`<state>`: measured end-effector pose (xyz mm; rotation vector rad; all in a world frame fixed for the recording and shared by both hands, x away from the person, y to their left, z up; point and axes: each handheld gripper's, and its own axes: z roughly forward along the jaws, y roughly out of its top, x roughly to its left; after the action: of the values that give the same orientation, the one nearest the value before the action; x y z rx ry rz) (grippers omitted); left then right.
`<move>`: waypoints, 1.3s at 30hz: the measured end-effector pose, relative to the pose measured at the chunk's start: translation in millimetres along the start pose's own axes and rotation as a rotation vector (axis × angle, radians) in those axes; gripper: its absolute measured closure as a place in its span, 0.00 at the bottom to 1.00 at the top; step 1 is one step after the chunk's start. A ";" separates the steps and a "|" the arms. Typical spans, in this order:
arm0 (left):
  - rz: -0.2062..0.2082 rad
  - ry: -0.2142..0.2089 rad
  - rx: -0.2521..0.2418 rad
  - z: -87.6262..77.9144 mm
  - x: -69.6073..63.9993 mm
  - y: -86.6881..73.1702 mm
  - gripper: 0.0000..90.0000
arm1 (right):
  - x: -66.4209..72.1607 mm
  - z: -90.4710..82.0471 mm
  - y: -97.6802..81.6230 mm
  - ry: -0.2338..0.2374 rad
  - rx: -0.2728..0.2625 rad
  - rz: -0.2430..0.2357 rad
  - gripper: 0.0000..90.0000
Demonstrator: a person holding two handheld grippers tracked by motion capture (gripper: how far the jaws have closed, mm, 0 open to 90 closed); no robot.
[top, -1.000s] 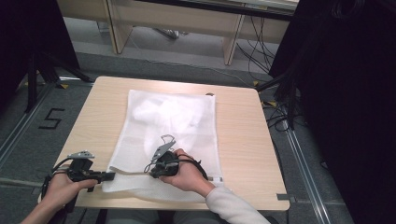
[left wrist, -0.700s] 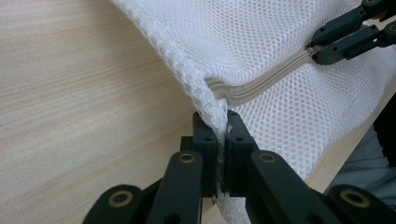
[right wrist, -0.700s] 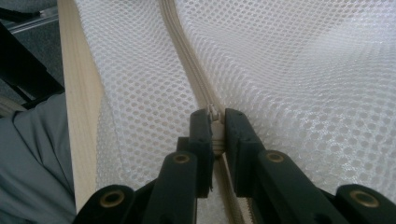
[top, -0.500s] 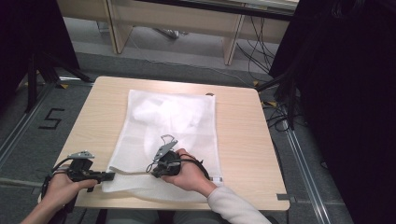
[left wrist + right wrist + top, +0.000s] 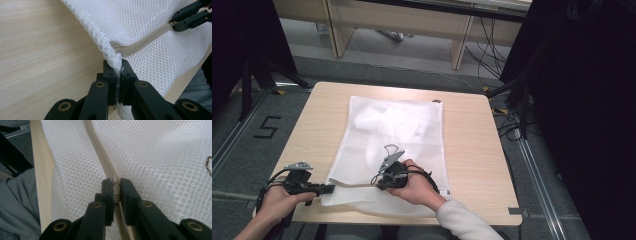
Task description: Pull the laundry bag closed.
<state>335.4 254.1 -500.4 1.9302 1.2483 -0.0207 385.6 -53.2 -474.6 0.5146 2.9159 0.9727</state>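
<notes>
Holding steady, nothing has shifted: my left gripper [image 5: 119, 75] pinches the mesh laundry bag [image 5: 392, 145] corner at seven o'clock, right gripper [image 5: 115, 188] clamps the zipper pull [image 5: 114, 180]; pull not begun.

A square tabletop [image 5: 472, 145] of pale wood grain stands on a grey floor [image 5: 257, 150]. A white mesh laundry bag [image 5: 412, 125] lies flat on it, reaching from near the far edge to the near edge and slightly left of the middle. Bare wood shows on both sides of the bag, wider at the right.
</notes>
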 end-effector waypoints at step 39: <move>-0.006 0.004 0.000 0.1 0.5 -0.1 0.95 | -4.4 -9.5 -8.4 -0.012 0.003 0.017 0.92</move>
<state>335.6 254.3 -500.8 1.9273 1.2565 -0.0204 386.0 -66.4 -472.3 0.5449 2.9079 0.9645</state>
